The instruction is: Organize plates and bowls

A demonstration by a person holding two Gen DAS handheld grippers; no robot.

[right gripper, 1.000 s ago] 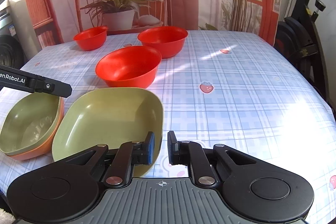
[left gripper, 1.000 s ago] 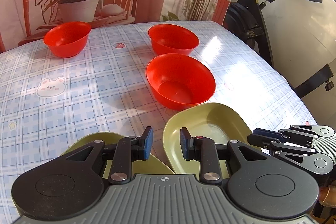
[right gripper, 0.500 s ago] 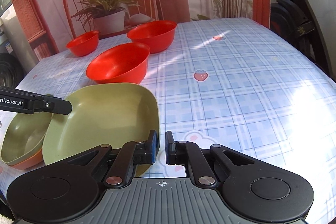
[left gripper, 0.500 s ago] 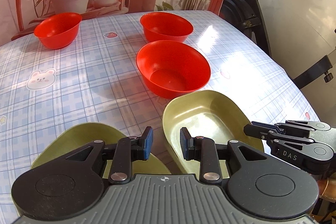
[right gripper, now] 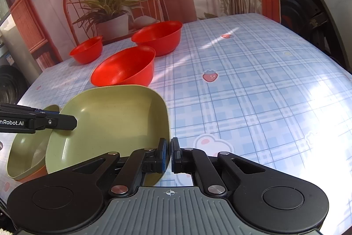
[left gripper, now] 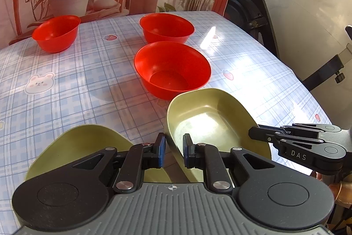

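Right gripper clamped on green plate rim, now lifted, tilting toward left stack; left gripper open

Black claw linkages, silver screws, blue pads, ribbed grey housing.

The right tongs now close on the near rim of the green plate, and the plate is tilted, its right edge raised beside the green bowl.
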